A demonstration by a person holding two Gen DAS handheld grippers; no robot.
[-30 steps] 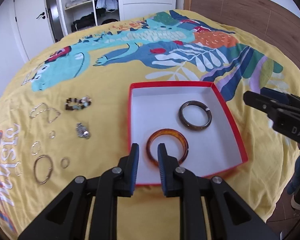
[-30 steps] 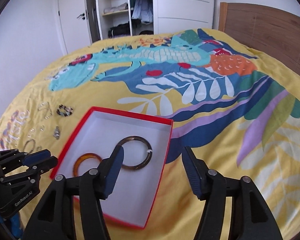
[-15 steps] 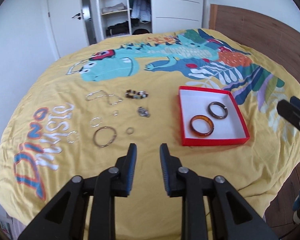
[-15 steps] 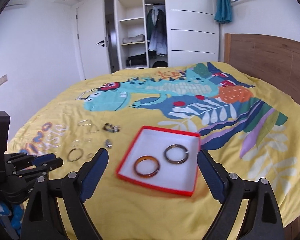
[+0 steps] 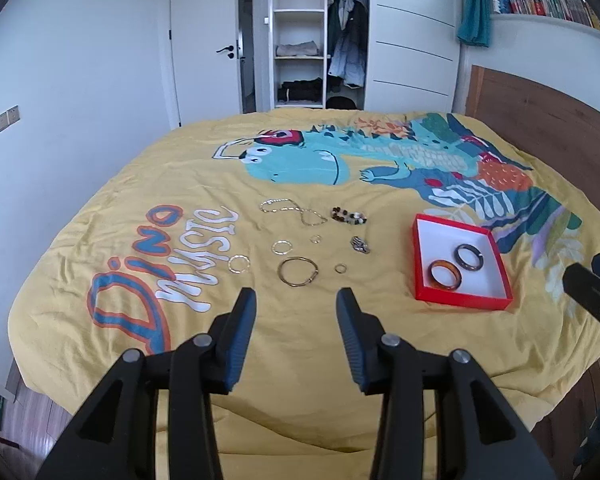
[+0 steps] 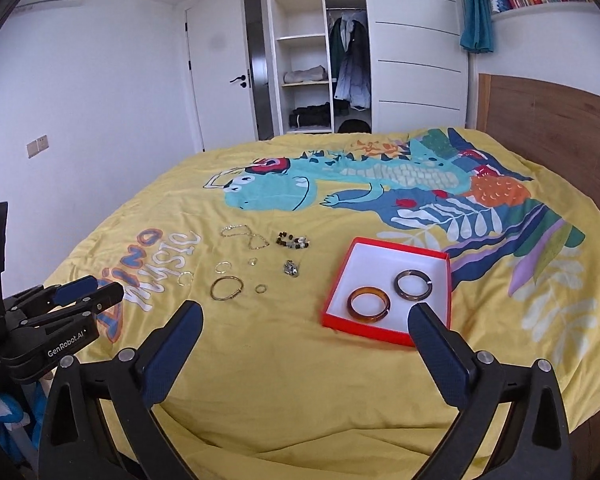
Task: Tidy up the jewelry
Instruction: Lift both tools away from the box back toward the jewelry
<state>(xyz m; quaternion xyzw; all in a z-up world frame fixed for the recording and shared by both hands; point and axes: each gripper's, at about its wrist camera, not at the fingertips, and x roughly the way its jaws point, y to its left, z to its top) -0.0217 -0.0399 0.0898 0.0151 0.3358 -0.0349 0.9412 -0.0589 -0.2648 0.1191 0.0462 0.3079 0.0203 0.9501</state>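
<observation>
Both grippers have pulled back from the red-rimmed white cardboard box [image 5: 460, 300] on the yellow dinosaur bedspread [image 5: 180, 184]. The left gripper [image 5: 296, 322] has spread its jaws; the right gripper [image 6: 306, 344] stays wide open, both empty. 2 bangles, amber [image 6: 369, 304] and dark grey [image 6: 414, 285], lie boxed; loose metal rings and chains [image 5: 298, 272] wait, likely next.

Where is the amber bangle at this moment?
In both views the amber bangle lies inside the red box, at its near left corner, beside the dark bangle, right of the loose jewelry on the bedspread.
</observation>
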